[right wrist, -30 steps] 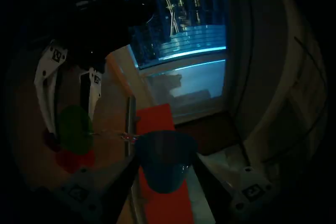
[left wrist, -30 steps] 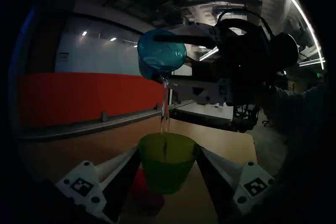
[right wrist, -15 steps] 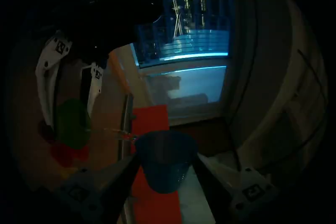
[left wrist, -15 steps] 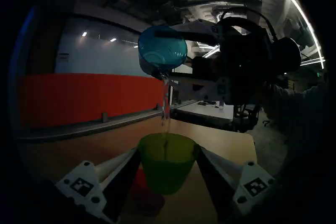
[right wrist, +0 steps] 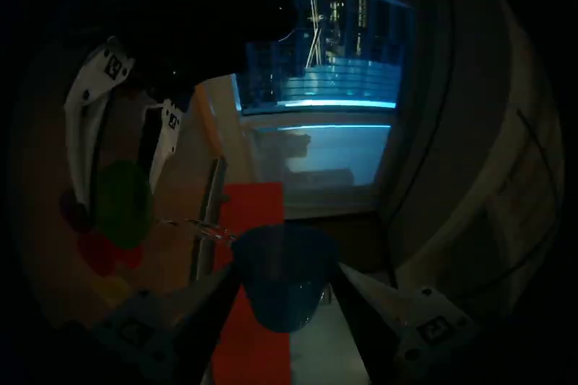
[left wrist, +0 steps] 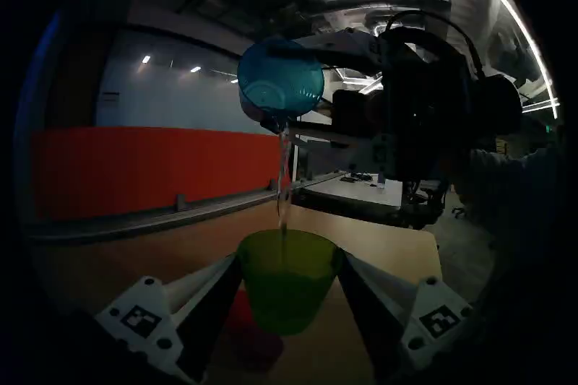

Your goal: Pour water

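My left gripper (left wrist: pixel 289 280) is shut on a green cup (left wrist: pixel 289 287) held upright over the wooden table (left wrist: pixel 383 240). Above it my right gripper (left wrist: pixel 318 89) holds a blue cup (left wrist: pixel 280 83) tipped on its side, and a thin stream of water (left wrist: pixel 283 175) falls from its rim into the green cup. In the right gripper view the blue cup (right wrist: pixel 283 284) sits between the fingers of my right gripper (right wrist: pixel 285 291), the water (right wrist: pixel 199 227) runs leftward to the green cup (right wrist: pixel 124 203), and my left gripper (right wrist: pixel 119 190) holds that cup.
A red cup (left wrist: pixel 246 334) stands on the table just below and left of the green cup. A red wall panel (left wrist: pixel 144 168) with a rail runs along the table's far side. A person's sleeve (left wrist: pixel 520 190) is at the right. The room is dim.
The blue cup has tipped a little further and risen slightly; the water keeps flowing. In the right gripper view the scene has rotated a bit. The green cup has stayed in place.
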`<action>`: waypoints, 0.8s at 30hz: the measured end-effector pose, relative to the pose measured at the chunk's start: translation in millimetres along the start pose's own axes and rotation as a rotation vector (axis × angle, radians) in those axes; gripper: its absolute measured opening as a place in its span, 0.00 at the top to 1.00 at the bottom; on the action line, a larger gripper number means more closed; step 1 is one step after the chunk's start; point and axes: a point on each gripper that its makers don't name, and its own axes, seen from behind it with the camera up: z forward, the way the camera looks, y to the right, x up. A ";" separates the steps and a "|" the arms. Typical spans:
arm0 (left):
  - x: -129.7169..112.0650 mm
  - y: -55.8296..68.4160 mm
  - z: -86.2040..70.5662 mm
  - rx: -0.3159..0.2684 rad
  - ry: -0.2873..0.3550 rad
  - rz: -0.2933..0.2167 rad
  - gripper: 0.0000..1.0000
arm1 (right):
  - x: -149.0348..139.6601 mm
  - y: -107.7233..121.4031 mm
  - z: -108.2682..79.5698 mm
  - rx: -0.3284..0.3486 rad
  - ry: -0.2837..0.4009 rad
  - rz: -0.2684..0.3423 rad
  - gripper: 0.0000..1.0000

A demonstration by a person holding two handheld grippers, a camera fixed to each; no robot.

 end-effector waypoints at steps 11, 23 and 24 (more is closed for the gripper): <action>0.6 -0.3 0.9 -0.001 0.003 -0.004 0.12 | 9.6 3.9 2.1 -0.020 0.005 -0.093 0.10; 1.8 0.8 2.0 -0.004 0.007 -0.006 0.11 | 26.2 4.5 2.4 -0.049 0.015 -0.212 0.10; 1.9 0.6 2.0 -0.004 0.007 -0.006 0.11 | 27.6 4.6 2.3 -0.051 0.016 -0.220 0.10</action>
